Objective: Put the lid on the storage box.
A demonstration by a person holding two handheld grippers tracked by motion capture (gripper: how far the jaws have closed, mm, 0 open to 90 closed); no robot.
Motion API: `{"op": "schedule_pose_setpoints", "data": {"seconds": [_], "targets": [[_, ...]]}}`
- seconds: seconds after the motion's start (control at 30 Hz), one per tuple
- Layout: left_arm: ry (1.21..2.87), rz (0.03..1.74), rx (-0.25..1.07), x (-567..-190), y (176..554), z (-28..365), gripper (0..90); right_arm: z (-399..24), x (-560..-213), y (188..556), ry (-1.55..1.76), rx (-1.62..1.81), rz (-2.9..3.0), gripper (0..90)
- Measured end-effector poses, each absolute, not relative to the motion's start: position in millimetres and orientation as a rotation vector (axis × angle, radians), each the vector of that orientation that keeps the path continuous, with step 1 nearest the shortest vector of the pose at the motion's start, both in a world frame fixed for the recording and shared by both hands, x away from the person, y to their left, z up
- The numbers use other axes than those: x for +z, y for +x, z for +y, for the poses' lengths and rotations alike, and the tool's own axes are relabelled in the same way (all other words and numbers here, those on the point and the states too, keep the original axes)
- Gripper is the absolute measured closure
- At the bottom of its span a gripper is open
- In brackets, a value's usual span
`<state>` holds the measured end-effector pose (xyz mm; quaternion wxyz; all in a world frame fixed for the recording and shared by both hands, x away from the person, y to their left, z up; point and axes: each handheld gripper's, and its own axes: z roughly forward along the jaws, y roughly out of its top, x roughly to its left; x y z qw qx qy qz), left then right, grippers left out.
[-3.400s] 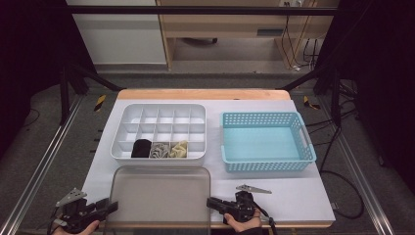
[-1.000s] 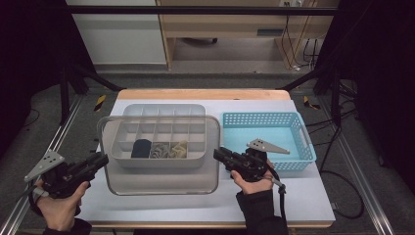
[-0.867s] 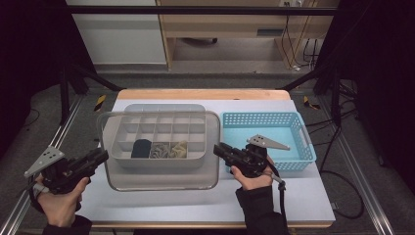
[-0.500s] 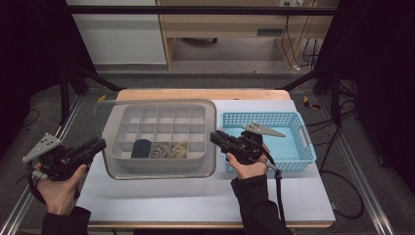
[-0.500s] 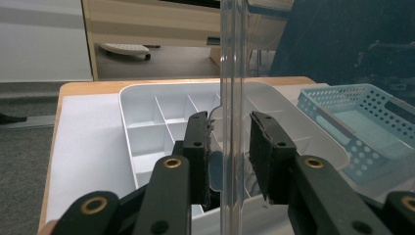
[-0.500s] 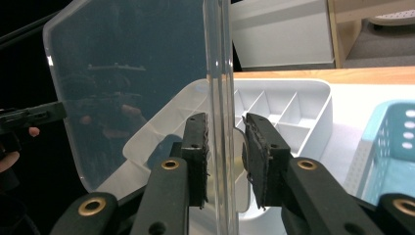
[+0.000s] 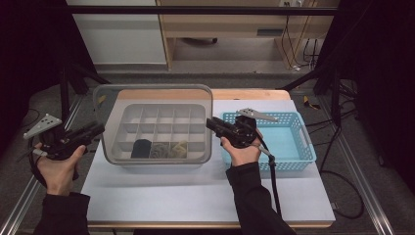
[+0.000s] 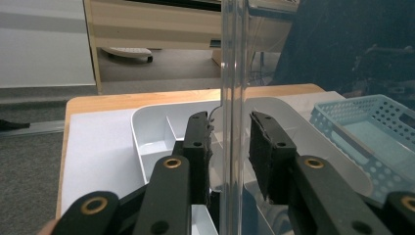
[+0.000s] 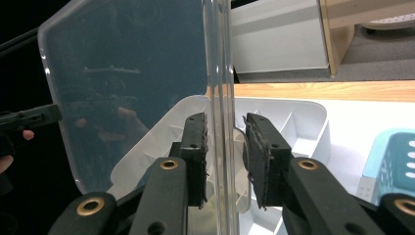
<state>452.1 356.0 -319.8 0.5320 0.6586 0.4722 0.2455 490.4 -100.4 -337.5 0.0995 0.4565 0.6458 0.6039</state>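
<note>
A clear plastic lid [image 7: 151, 95] hangs over the white compartment tray [image 7: 159, 106], with a gripper holding each of its short sides. My left gripper [image 7: 100, 128] grips the lid's left rim, and my right gripper [image 7: 210, 122] grips its right rim. In the left gripper view the lid's edge [image 8: 231, 58] stands between the black jaws of the left gripper [image 8: 230, 142]. The right gripper view has the lid [image 9: 127, 88] rising upright between the jaws of the right gripper [image 9: 225, 147]. The tray's front row holds a black item [image 7: 142, 147], a grey one [image 7: 159, 149] and a yellowish one [image 7: 178, 148].
A light blue mesh basket [image 7: 303, 147] sits right of the tray, just behind my right hand. Both stand on a white mat over a wooden table. Dark frame posts flank the table, and cables lie on the floor at the right.
The lid lay flat on the mat in front of the tray. Both grippers have lifted it and carried it away from me, so it now sits above the tray.
</note>
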Motion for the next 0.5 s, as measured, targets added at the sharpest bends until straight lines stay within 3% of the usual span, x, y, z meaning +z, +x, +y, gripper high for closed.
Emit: {"op": "schedule_pose_setpoints", "data": {"seconds": [0.5], "targets": [[1.584, 1.163, 0.566, -329.3, 478.0, 365.6, 68.2, -87.7, -347.4, 508.8, 1.374, 1.758, 1.921, 70.3]]}}
